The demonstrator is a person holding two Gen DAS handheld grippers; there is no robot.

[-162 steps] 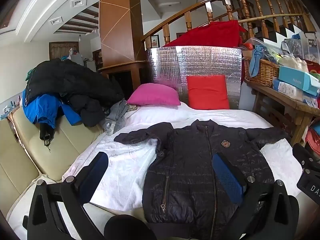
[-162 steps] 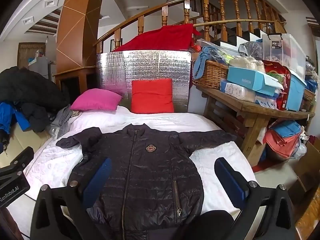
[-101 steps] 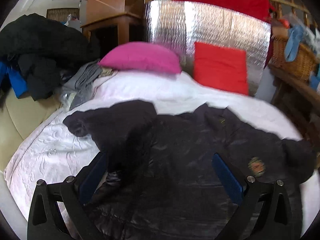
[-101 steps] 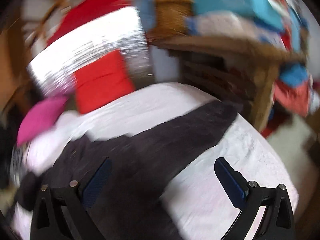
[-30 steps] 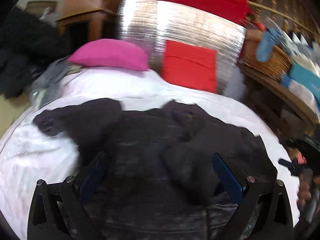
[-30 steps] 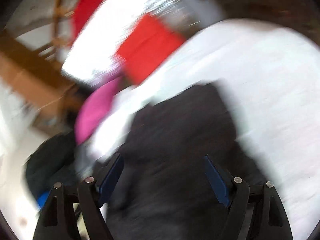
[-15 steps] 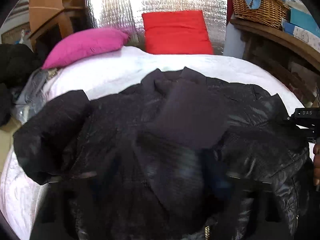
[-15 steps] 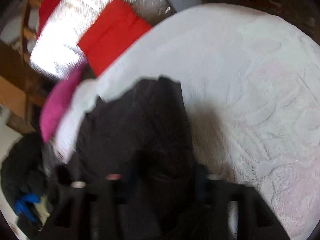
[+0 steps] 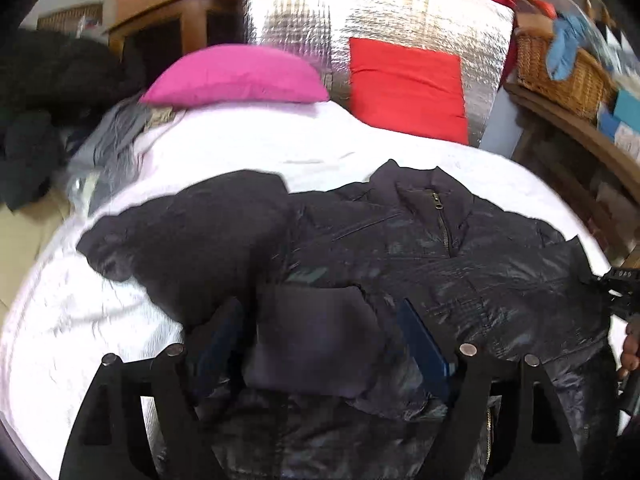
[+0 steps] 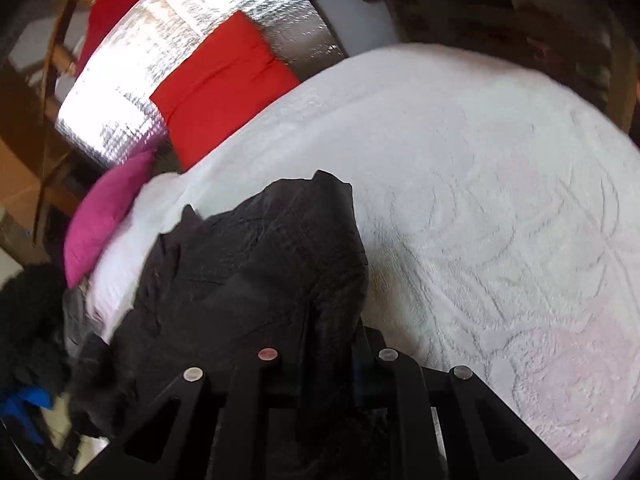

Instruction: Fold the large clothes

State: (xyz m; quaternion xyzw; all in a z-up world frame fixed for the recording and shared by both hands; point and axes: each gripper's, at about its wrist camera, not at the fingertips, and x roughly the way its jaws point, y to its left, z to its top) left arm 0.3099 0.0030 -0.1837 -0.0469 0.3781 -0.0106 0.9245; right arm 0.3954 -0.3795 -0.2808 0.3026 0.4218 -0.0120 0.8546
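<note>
A black quilted jacket point(image 9: 460, 264) lies front up on the white bedspread point(image 9: 76, 320). Its right sleeve is folded across the chest. The sleeve's dark cuff point(image 9: 316, 340) rests between the blue pads point(image 9: 424, 344) of my left gripper point(image 9: 320, 332), whose jaws are opening and stand clear of the cuff. In the right wrist view the jacket point(image 10: 248, 264) bunches up at its side edge. My right gripper point(image 10: 332, 340) is closing there, its jaws nearly together with a fold of jacket fabric pinched between them. At the right edge of the left wrist view the right gripper point(image 9: 620, 284) shows as well.
A pink pillow point(image 9: 236, 76) and a red cushion point(image 9: 404, 84) lean on a silver foil panel point(image 9: 380, 12) at the head of the bed. Dark clothes point(image 9: 44, 92) and a grey garment point(image 9: 116, 136) pile up left. A wooden shelf with a wicker basket point(image 9: 560, 72) stands right.
The left jaws closed over the folded sleeve, then spread again, leaving the cuff on the jacket front. The right jaws went from wide to nearly together on the jacket's side edge.
</note>
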